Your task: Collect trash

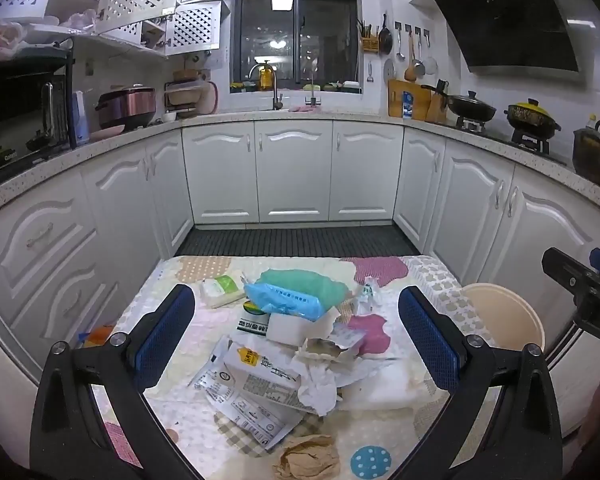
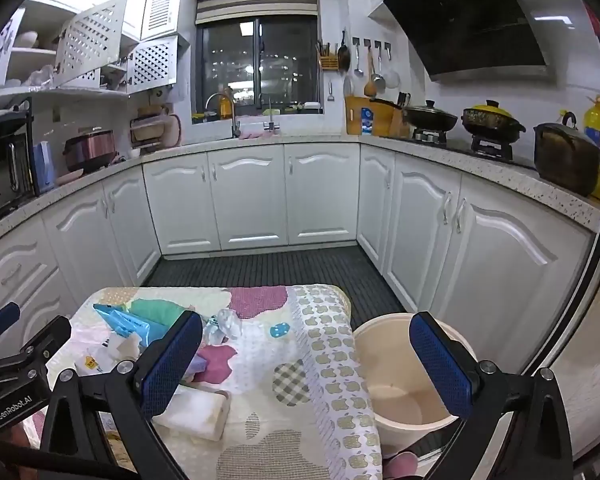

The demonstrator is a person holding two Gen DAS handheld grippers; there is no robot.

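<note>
A small counter (image 1: 428, 276) covered in a patchwork-print cloth carries a heap of litter: a blue plastic pouch (image 1: 286, 300) on a green bag (image 1: 312, 282), a white printed carton (image 1: 260, 376), crumpled white tissue (image 1: 320, 390), a flat printed wrapper (image 1: 236, 408), a crumpled brown paper ball (image 1: 306, 458), and a white-and-green tissue pack (image 1: 220, 290) at its far left.

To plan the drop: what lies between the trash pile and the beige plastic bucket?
Only bare patterned tablecloth separates the trash pile from the beige plastic bucket, in the right wrist view.
</note>
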